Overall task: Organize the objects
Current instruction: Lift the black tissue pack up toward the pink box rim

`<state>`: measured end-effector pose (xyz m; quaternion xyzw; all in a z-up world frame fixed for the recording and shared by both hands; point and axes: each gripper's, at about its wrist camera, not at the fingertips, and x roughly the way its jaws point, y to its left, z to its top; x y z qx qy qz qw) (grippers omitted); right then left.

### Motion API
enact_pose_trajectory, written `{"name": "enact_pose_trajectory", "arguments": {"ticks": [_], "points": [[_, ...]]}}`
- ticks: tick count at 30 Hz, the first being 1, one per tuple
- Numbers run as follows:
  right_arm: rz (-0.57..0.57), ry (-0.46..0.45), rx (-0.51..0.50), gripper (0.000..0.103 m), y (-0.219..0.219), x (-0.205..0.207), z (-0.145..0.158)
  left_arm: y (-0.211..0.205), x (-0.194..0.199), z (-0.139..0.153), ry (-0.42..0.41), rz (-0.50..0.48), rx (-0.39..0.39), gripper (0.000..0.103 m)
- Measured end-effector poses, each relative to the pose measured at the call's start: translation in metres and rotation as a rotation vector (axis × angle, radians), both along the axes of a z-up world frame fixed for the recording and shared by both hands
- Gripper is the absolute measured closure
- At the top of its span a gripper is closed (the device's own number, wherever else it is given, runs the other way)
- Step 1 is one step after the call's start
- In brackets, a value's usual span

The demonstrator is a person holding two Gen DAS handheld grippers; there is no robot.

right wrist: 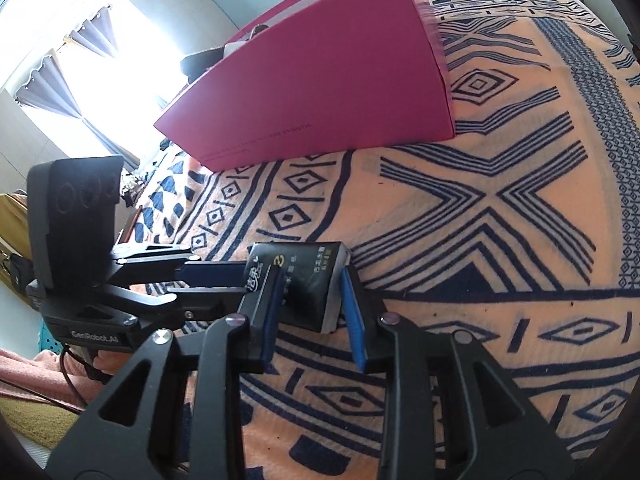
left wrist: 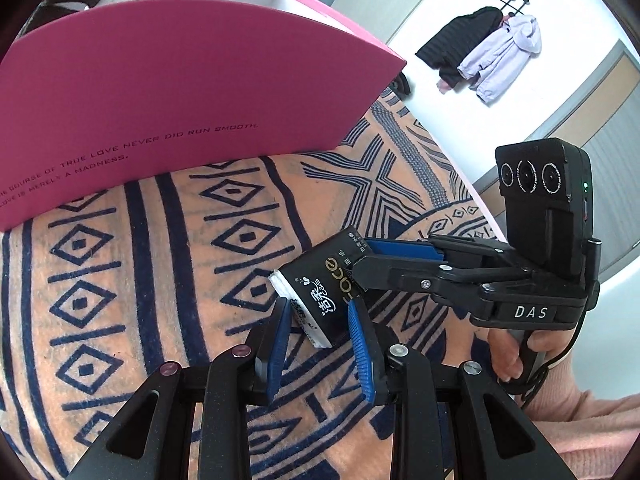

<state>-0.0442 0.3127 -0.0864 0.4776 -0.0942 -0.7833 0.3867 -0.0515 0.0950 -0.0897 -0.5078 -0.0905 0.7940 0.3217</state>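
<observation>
Blue-padded fingers of the left gripper (left wrist: 320,344) sit nearly closed, pinching one end of a black tissue pack (left wrist: 320,288); the right gripper (left wrist: 394,258) has the other end between its fingers, which stand a bit wider. The pack hovers over the patterned bed blanket (left wrist: 120,280), near the pink box (left wrist: 160,92). It's probably light and squishy with slick wrap, so grip across the narrow sides. Only the left view shows coats (left wrist: 484,52) on the wall; the right view shows curtains (right wrist: 60,72).
</observation>
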Motion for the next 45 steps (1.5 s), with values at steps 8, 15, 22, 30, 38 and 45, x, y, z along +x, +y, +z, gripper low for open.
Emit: {"name": "enact_pose_trajectory", "arguments": {"ticks": [8,15,22,30,38,45], "points": [[-0.007,0.051,0.003,0.070,0.001,0.008,0.016,0.003,-0.001,0.010,0.039,0.007,-0.020,0.074],[-0.015,0.094,-0.001,0.070,0.004,0.013,0.030,0.001,0.000,0.024,0.088,0.017,-0.029,0.074],[-0.016,0.120,-0.014,0.070,0.003,0.014,0.038,-0.001,0.002,0.034,0.121,0.017,-0.037,0.074],[-0.016,0.139,-0.022,0.070,0.000,0.013,0.045,-0.002,0.003,0.043,0.143,0.021,-0.039,0.074],[-0.013,0.164,-0.026,0.070,0.000,0.014,0.053,-0.003,0.004,0.050,0.162,0.027,-0.039,0.074],[-0.012,0.183,-0.028,0.070,0.000,0.013,0.059,-0.003,0.006,0.056,0.178,0.031,-0.043,0.074]]}}
